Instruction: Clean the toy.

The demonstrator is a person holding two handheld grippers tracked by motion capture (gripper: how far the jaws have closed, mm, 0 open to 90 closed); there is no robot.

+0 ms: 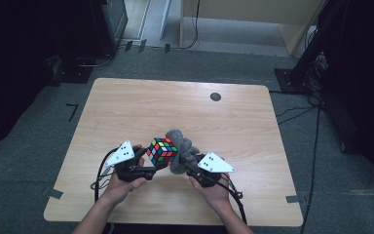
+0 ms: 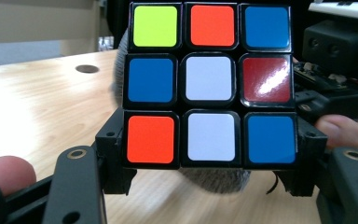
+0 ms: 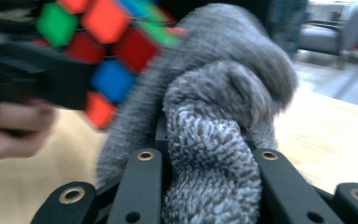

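left gripper (image 1: 152,163) jaws clamped on a colour cube (image 1: 162,150), right gripper (image 1: 190,168) jaws closed around a grey fuzzy cloth (image 1: 181,149) — cloth pressed against the cube, both held above the tabletop (image 1: 126,107)

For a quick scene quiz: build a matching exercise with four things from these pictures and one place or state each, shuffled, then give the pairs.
1. Rubik's cube
2. grey cloth
3. round dark spot
4. wooden table

A. bunched in the right gripper
B. bearing nothing at its far half but a spot
C. clamped in the left gripper
D. near the table's far edge

Pairs: 1-C, 2-A, 3-D, 4-B
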